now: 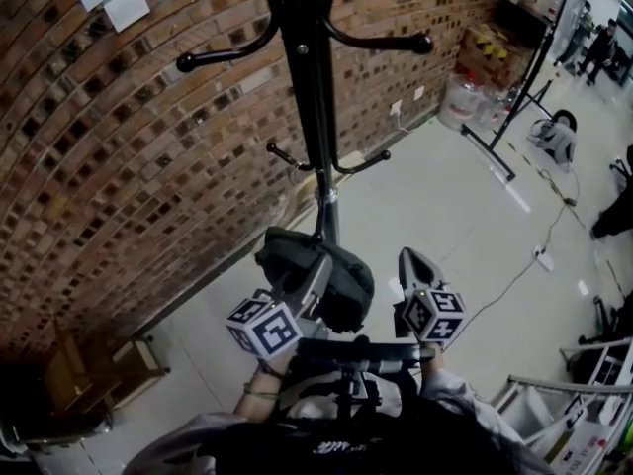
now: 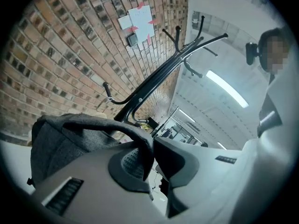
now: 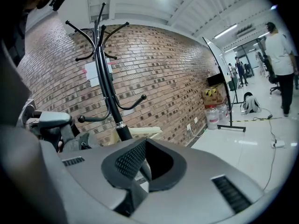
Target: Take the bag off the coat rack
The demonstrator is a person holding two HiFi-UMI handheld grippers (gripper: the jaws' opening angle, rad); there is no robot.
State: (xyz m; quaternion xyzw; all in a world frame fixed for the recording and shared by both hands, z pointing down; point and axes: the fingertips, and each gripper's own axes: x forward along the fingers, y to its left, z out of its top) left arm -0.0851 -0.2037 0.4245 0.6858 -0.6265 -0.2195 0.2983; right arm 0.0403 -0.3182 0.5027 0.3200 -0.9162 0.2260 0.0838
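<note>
Two tools held out from close to the body, angled up toward the coat rack.
Left tool clamped on dark strap of grey bag, bag slung at the tips, close beside the rack's pole. Right tool alongside, apart from bag, pressed together on nothing.

Pale floor, water jug, cardboard box, cable
</note>
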